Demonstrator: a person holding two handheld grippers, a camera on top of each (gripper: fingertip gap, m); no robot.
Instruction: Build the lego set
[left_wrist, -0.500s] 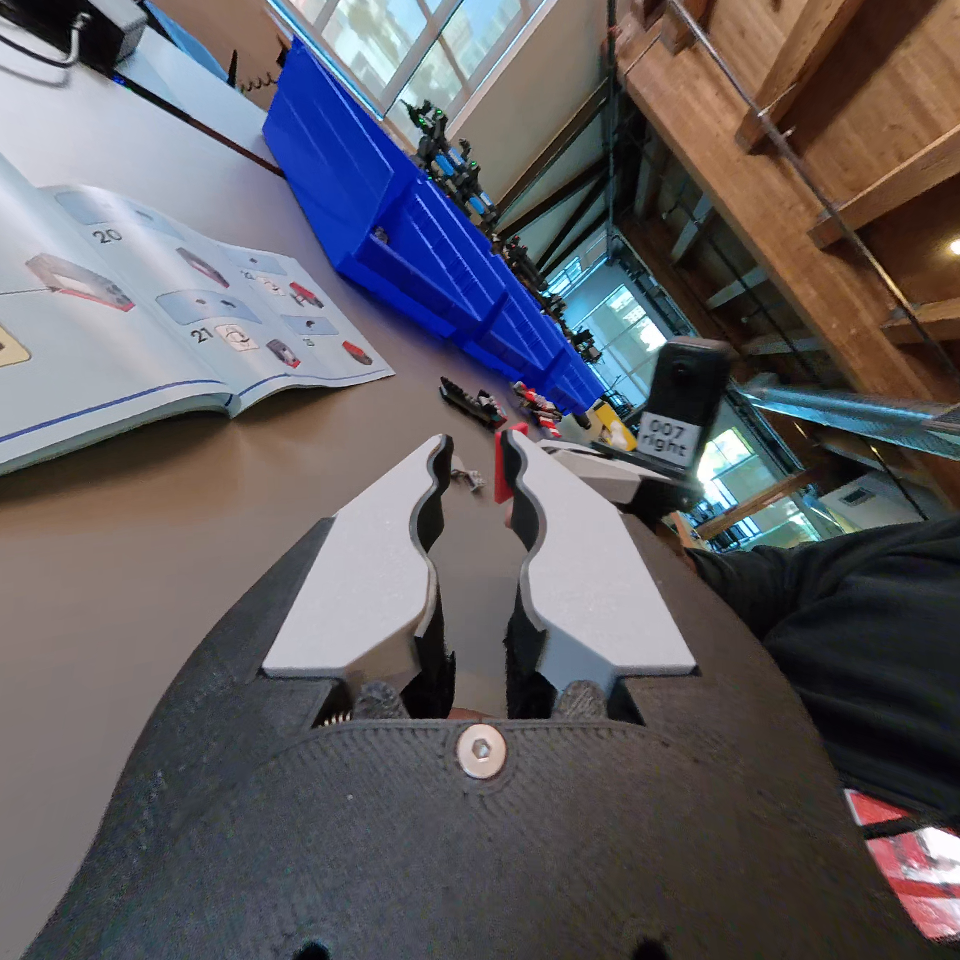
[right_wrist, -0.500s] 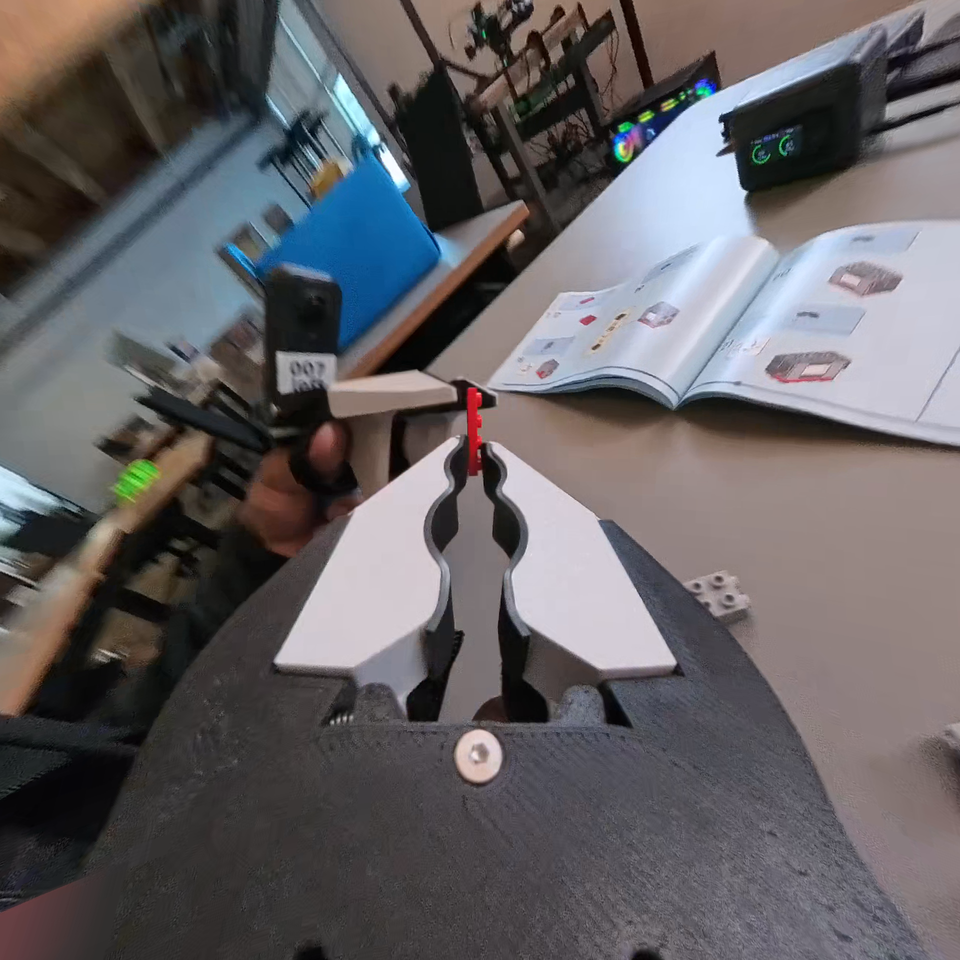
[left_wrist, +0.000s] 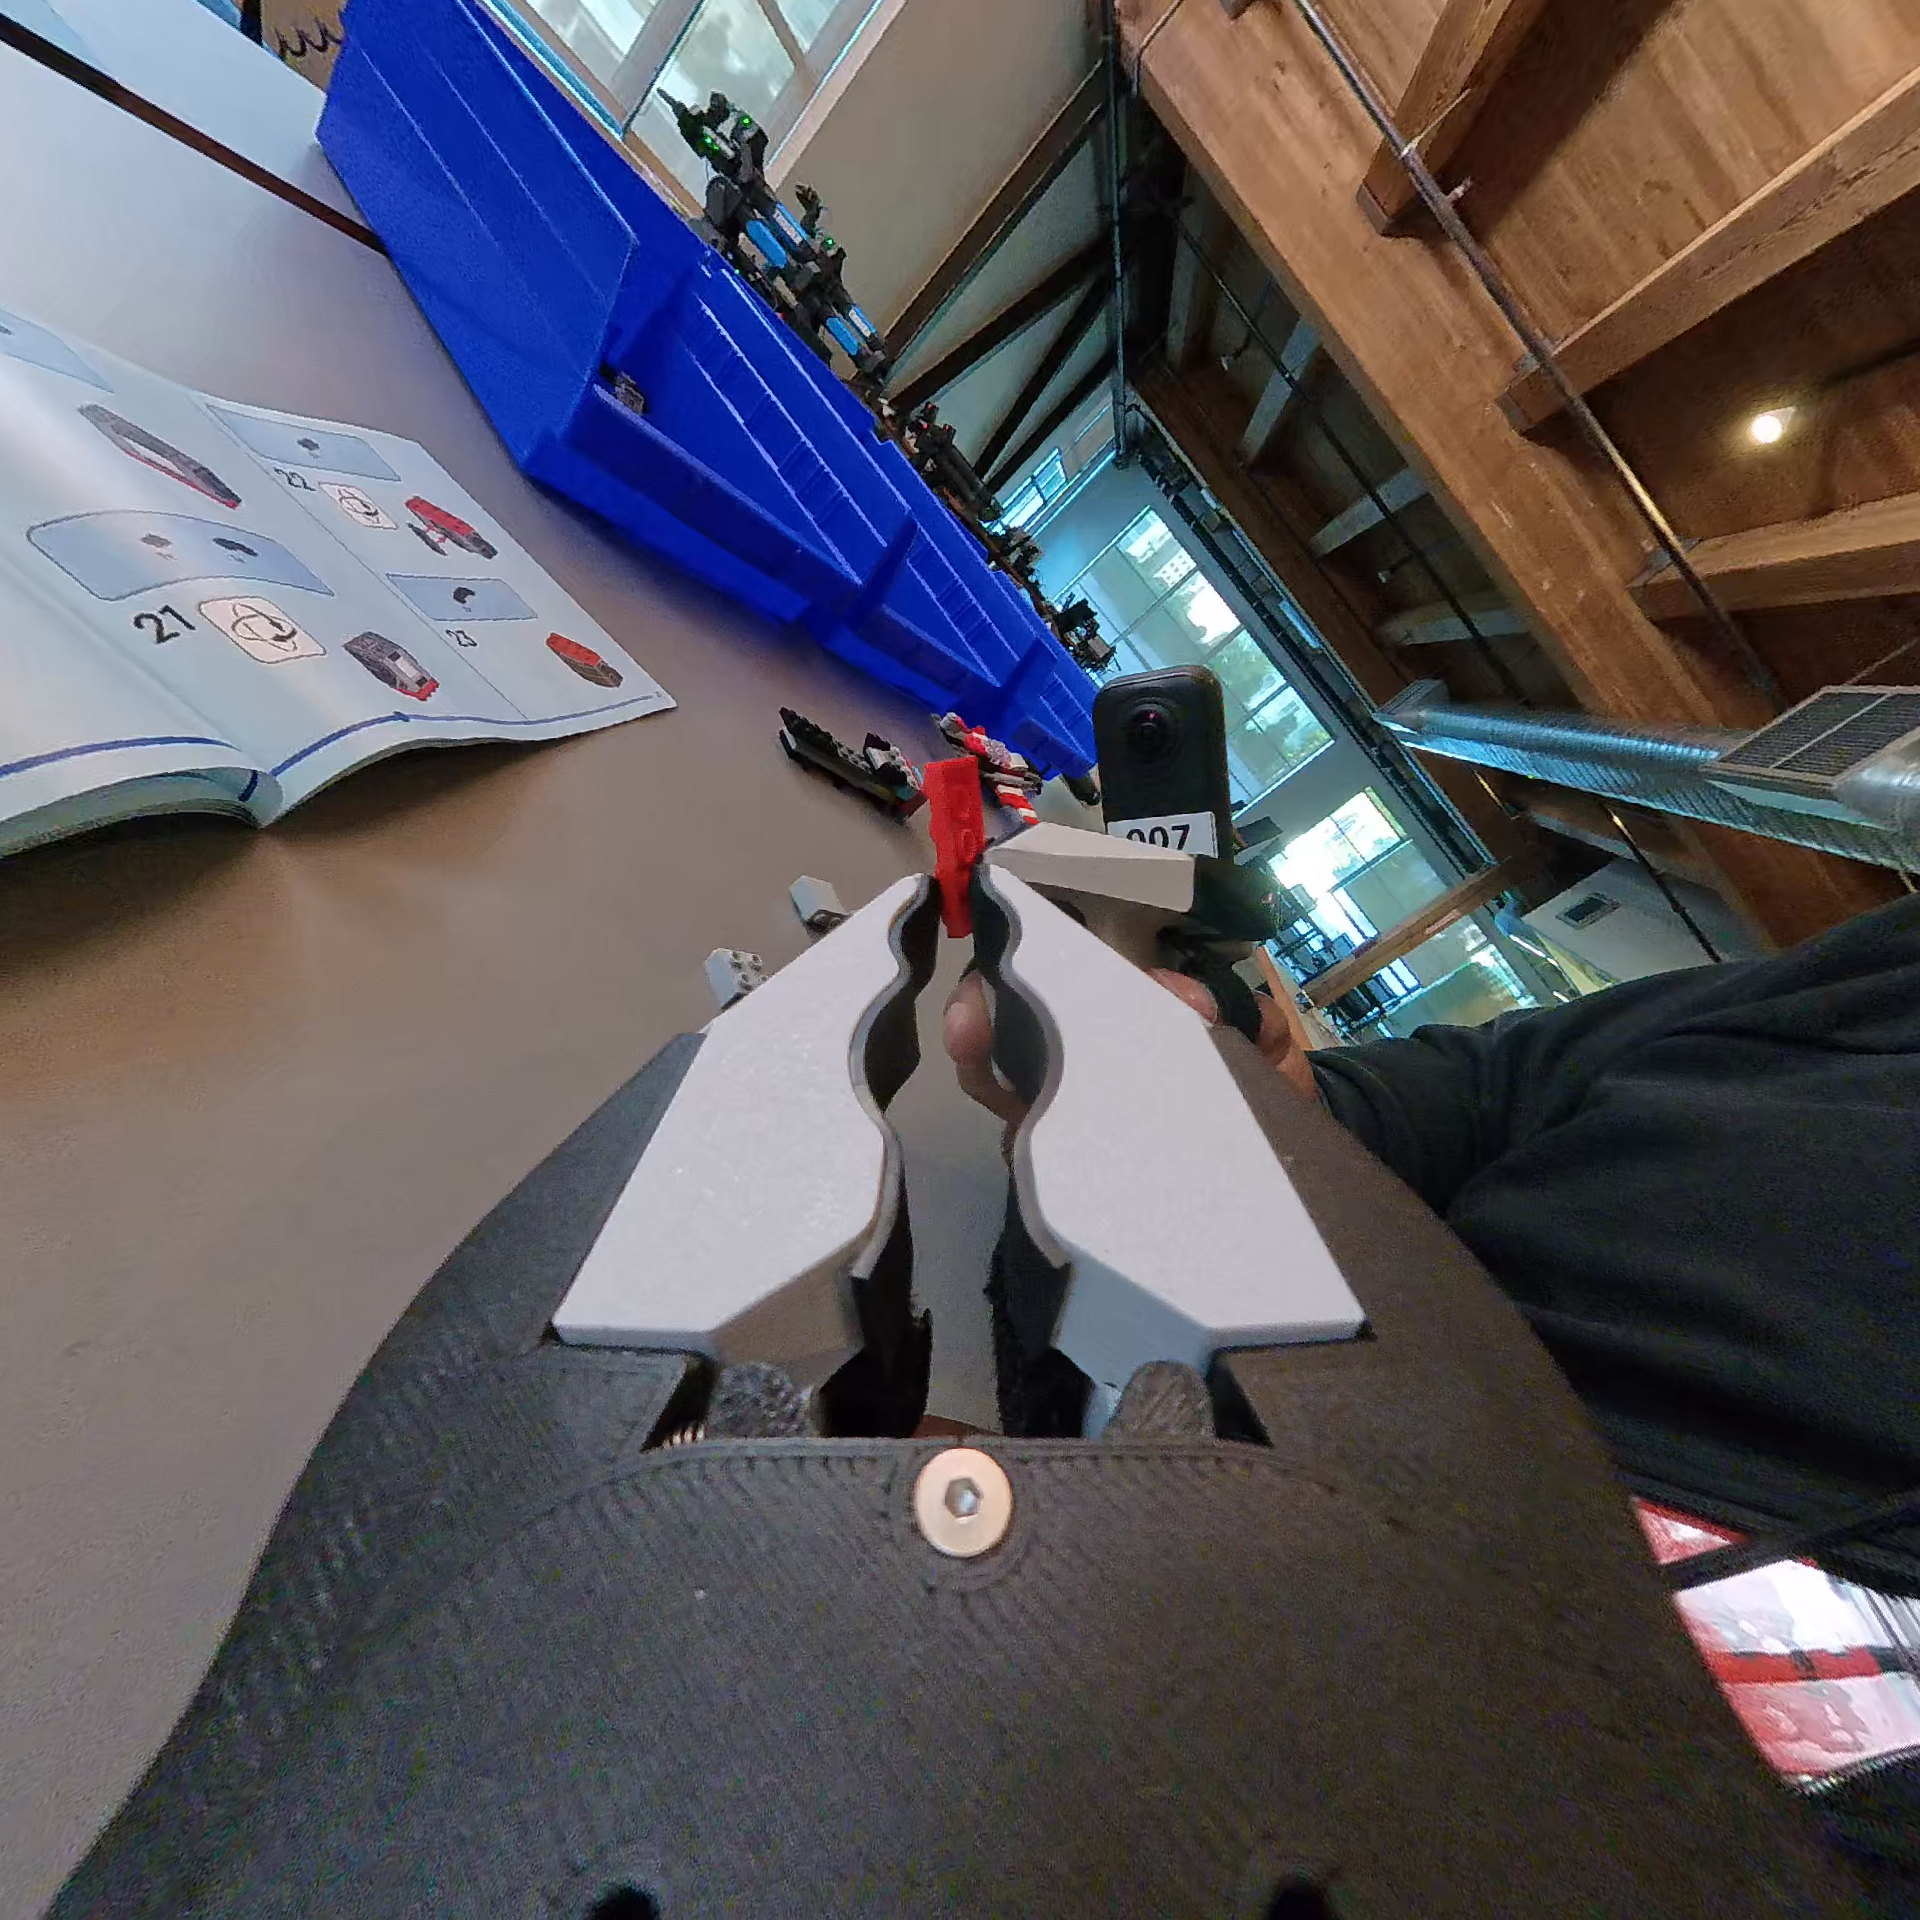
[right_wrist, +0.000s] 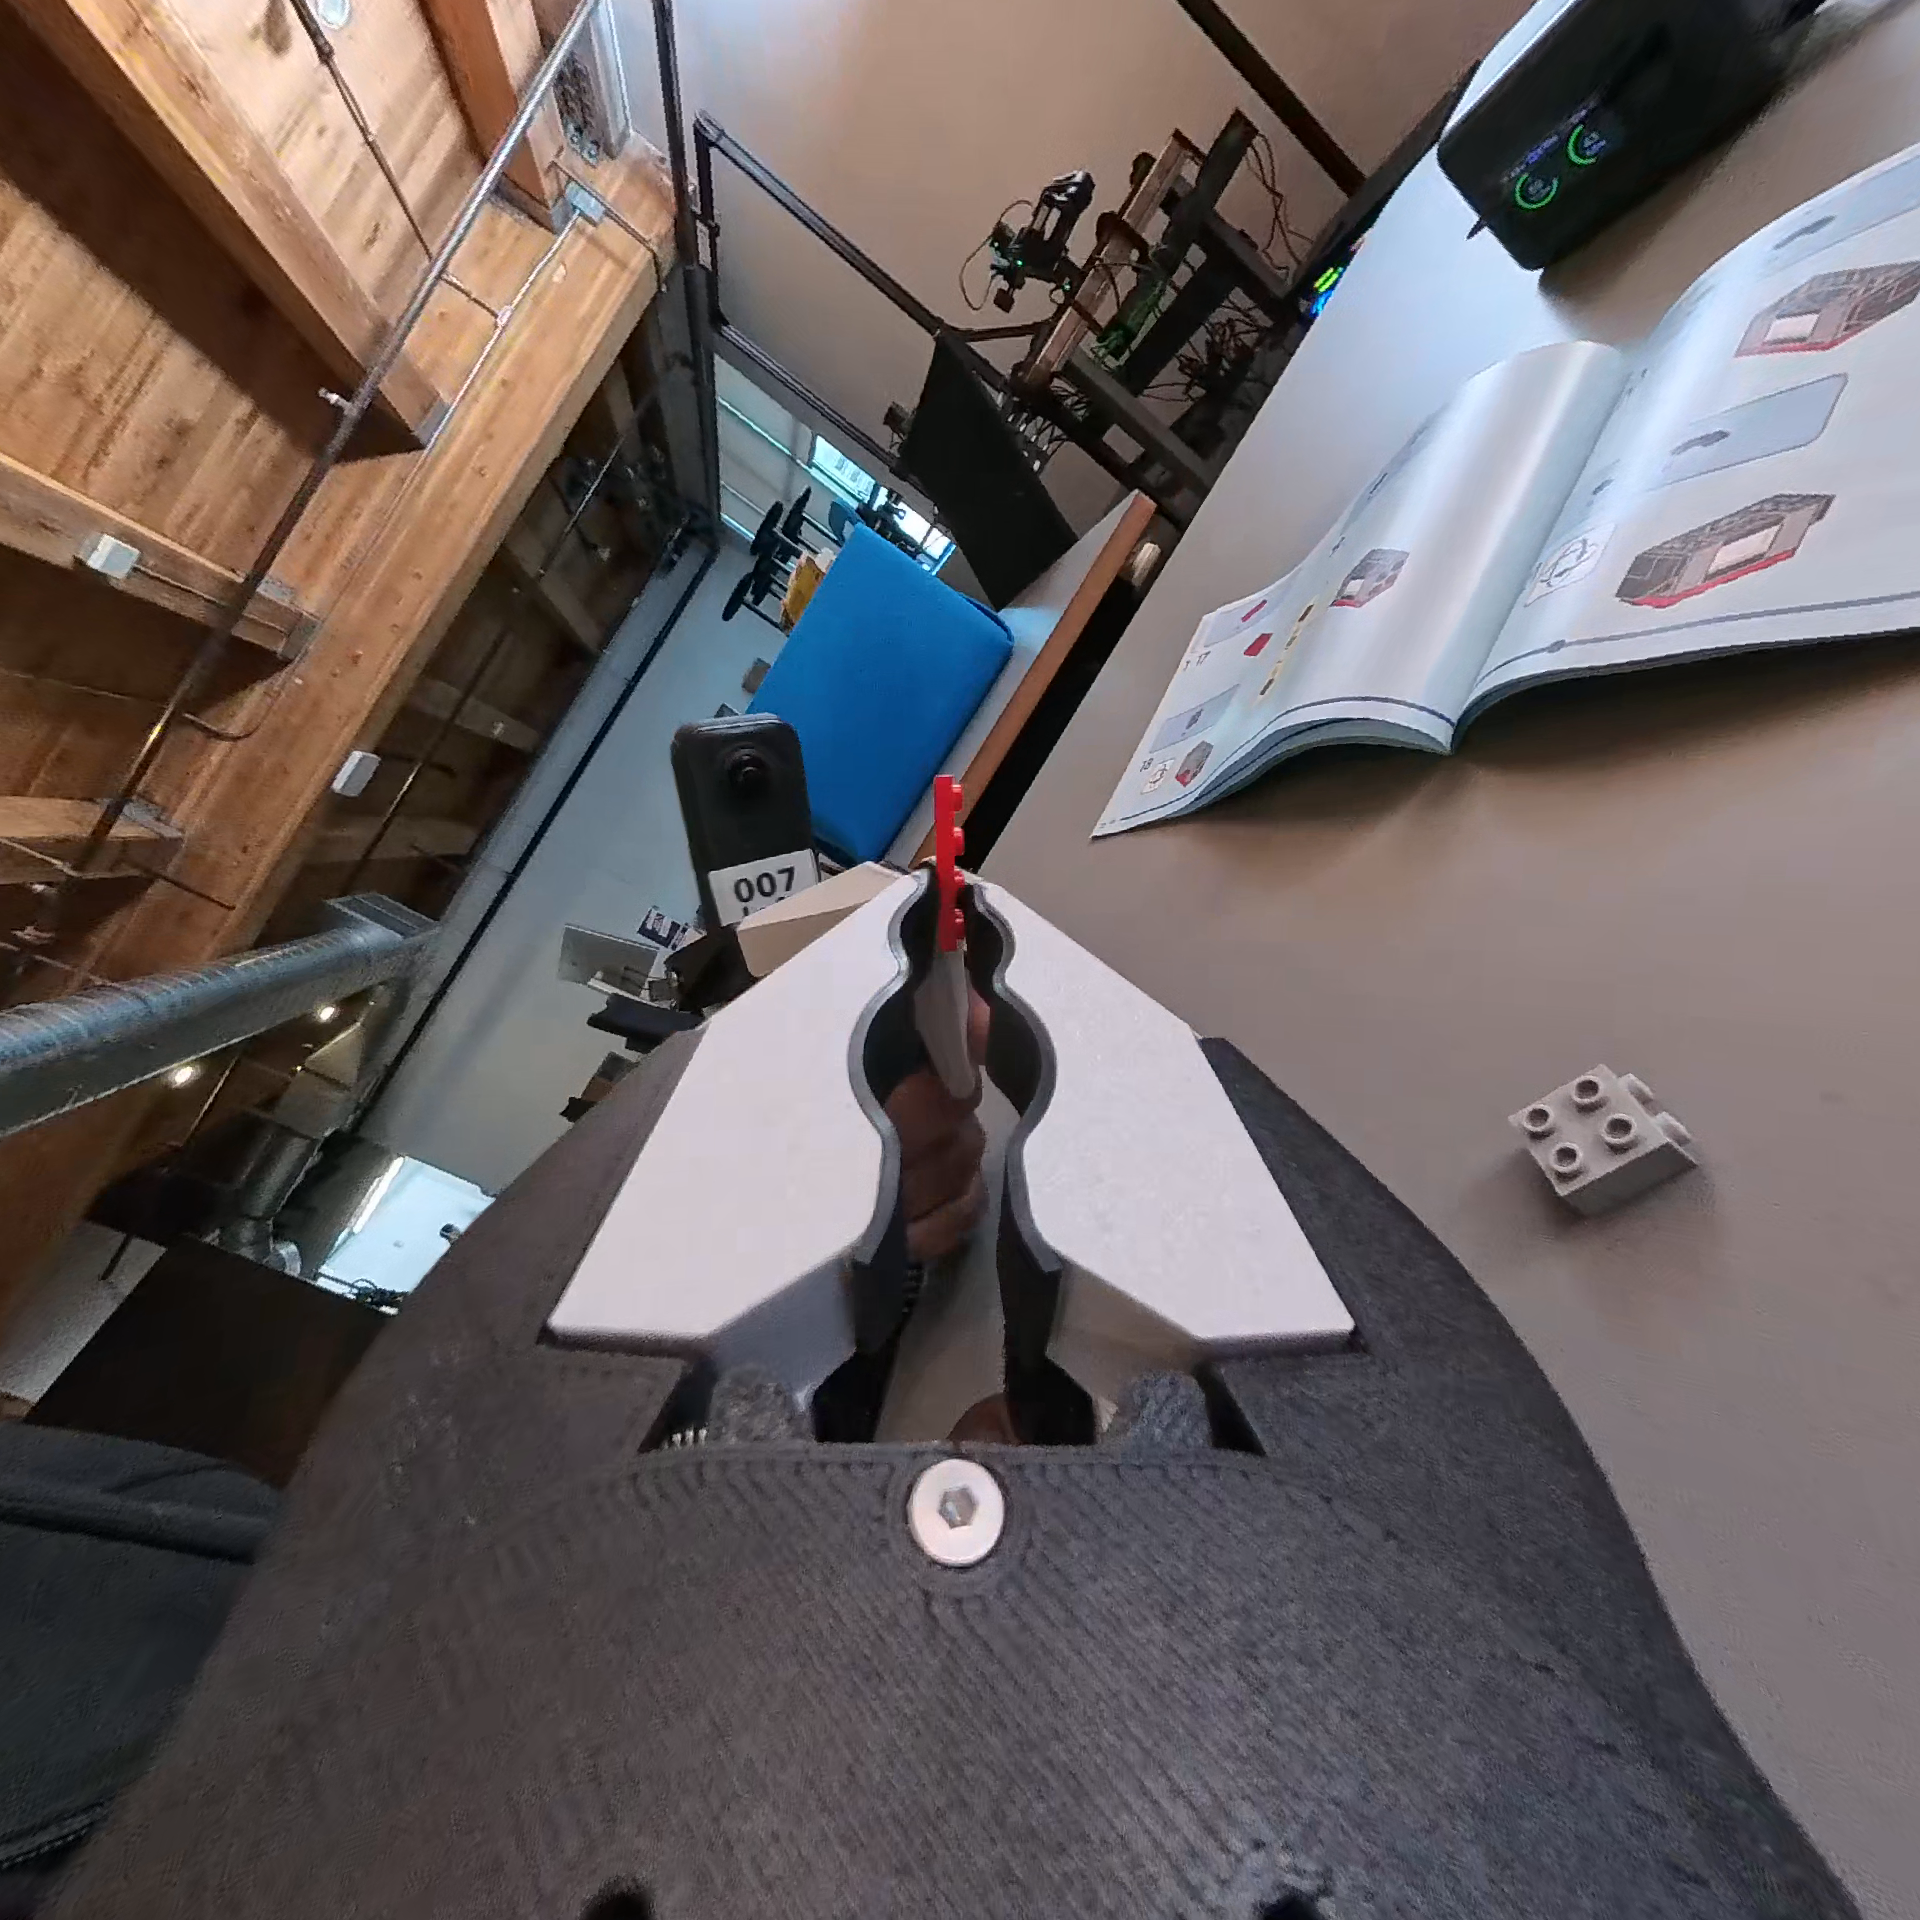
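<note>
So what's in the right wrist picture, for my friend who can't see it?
The right gripper is shut on a thin red lego piece that sticks up past its tips, held above a brown table. The left gripper is close behind it. On the table lie a grey lego brick and an open instruction booklet.

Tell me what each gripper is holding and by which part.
Both hold the same red lego plate: the left gripper and right gripper each pinch its lower end at their fingertips.

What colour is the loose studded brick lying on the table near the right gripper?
Light grey brick, with four studs on top. It shows best in the right wrist view.
</note>
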